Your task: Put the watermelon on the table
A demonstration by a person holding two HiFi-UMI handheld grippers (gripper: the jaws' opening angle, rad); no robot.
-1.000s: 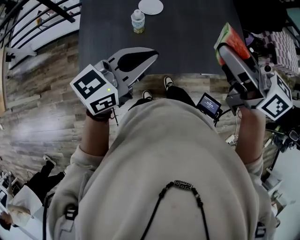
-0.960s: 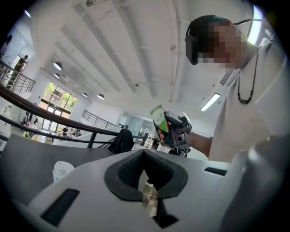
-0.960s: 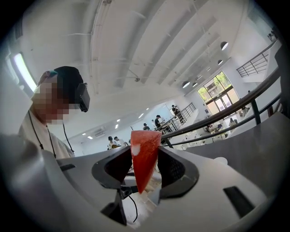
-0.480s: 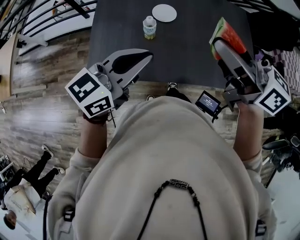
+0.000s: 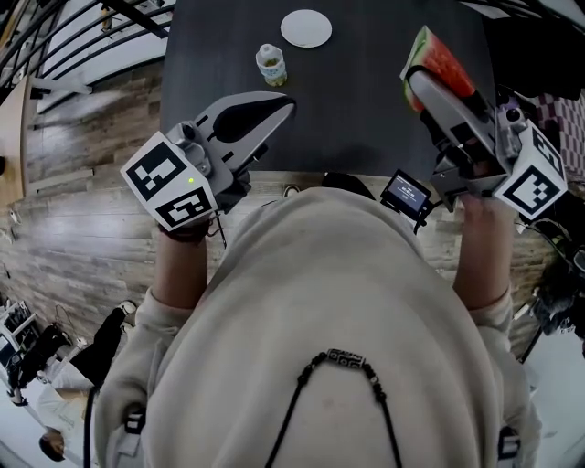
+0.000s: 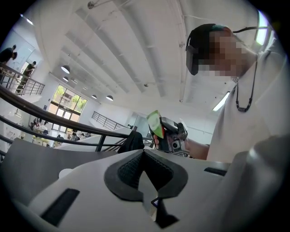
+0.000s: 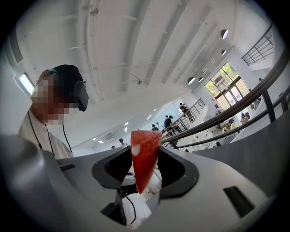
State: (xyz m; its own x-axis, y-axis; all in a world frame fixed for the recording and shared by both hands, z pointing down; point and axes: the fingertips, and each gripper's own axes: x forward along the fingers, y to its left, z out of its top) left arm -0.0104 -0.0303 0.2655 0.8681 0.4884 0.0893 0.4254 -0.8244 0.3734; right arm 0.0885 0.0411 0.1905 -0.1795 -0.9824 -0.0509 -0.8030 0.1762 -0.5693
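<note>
On dark table (image 5: pixel 366 119): small capped bottle (image 5: pixel 271 65), white plate (image 5: pixel 306 27); red watermelon wedge (image 5: pixel 445 69) over table's right side, pinched by right gripper (image 7: pixel 146 170); left gripper (image 6: pixel 144 156) jaws pressed together

A small bottle (image 5: pixel 271 65) stands upright, with a white plate (image 5: pixel 306 28) just beyond it, near but not touching. There's wood floor (image 5: pixel 82 183) off to the left and black railing (image 5: pixel 91 23) in the top corner. A little lit screen (image 5: pixel 407 194) sits beside the cream sweatshirt (image 5: pixel 329 302). Out in the hall, bystanders (image 7: pixel 168 122) stand along a far rail, and the big windows (image 7: pixel 229 84) are bright.
</note>
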